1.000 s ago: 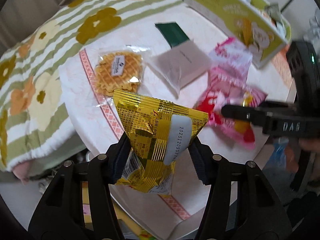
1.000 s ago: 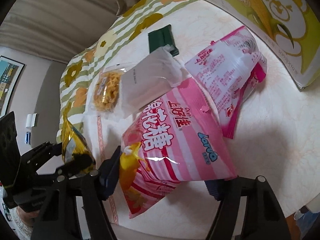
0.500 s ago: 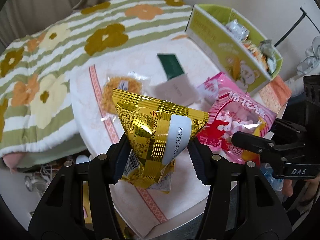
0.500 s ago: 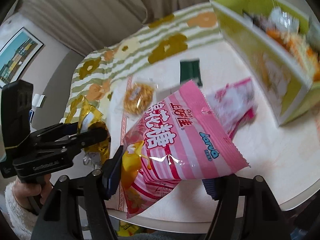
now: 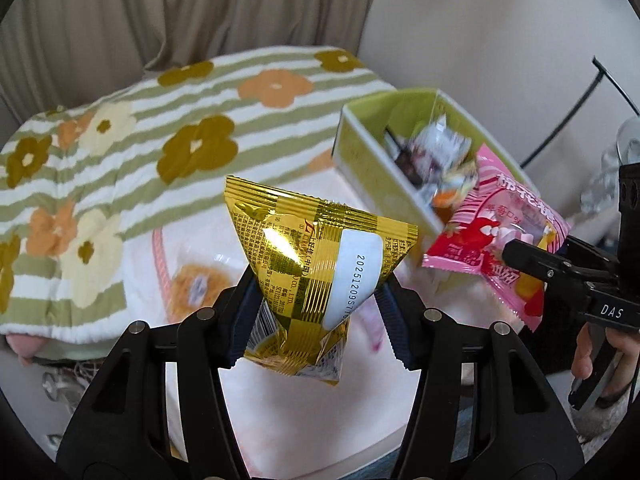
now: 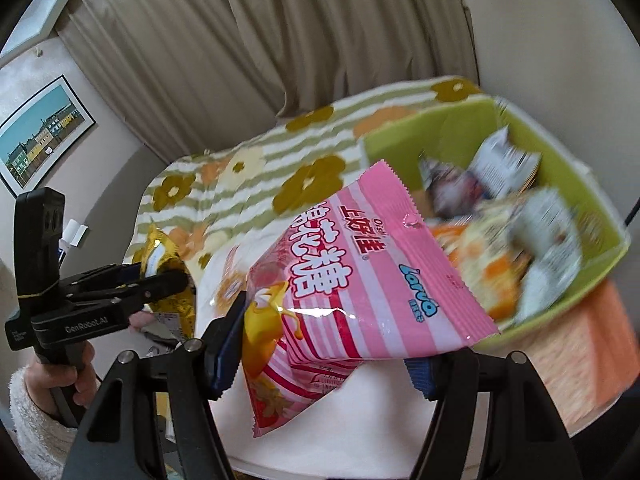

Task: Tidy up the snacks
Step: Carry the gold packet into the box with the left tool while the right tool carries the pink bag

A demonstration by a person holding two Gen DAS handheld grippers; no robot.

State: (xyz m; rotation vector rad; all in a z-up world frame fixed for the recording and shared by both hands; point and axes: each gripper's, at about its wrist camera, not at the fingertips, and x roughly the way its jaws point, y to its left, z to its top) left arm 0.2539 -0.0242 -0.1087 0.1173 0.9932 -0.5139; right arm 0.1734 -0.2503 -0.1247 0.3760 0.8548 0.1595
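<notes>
Left wrist view: our left gripper stays clenched on the gold foil packet, crinkled and date-stamped, now lifted clear of the table, while the green box has swung in at 1 o'clock, so we judge the carry to the box well begun. Right wrist view: our right gripper grips the glossy pink candy bag, its top corner at 2 o'clock reaching the box, already part-filled with wrapped snacks; deposit seems next.
</notes>
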